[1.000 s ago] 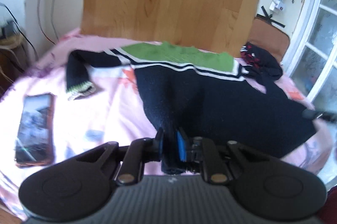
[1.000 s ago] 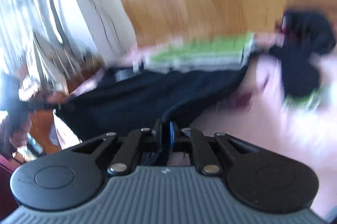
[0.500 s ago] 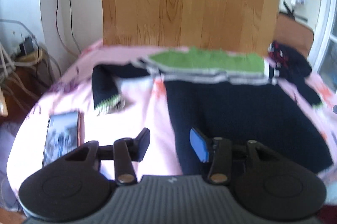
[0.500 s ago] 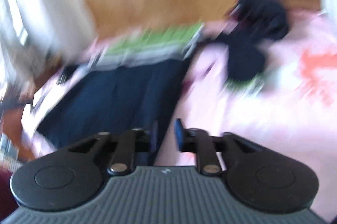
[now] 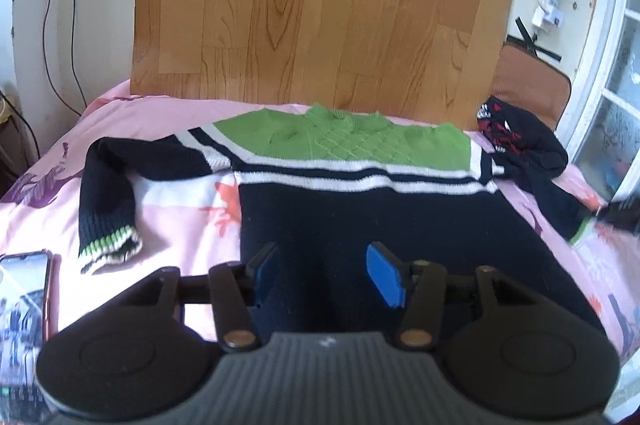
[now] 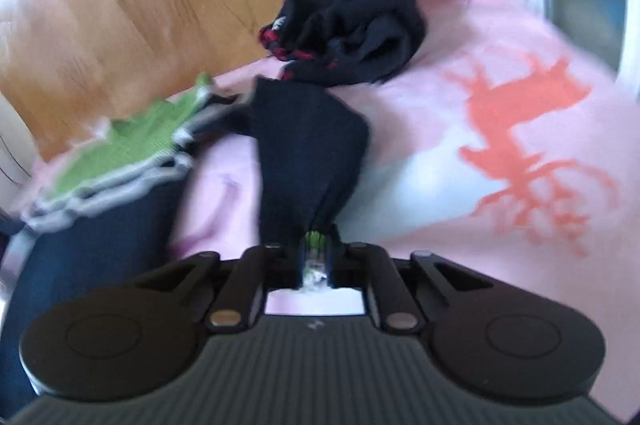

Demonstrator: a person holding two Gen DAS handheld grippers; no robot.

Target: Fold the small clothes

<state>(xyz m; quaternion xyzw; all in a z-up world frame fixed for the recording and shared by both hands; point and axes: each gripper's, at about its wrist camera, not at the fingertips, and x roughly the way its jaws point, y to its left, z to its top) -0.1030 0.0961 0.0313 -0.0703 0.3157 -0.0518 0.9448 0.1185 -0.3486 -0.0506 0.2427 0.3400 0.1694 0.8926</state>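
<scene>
The hem of the sweater has been released by the left gripper, jaws opening empty; the sleeve cuff, lower centre, is now clamped by the right gripper for folding inward.

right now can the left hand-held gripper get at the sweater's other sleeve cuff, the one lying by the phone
Probably yes: the left hand-held gripper is opening with nothing pinched, and that cuff lies flat on bare pink bedding, nothing covering it.
</scene>
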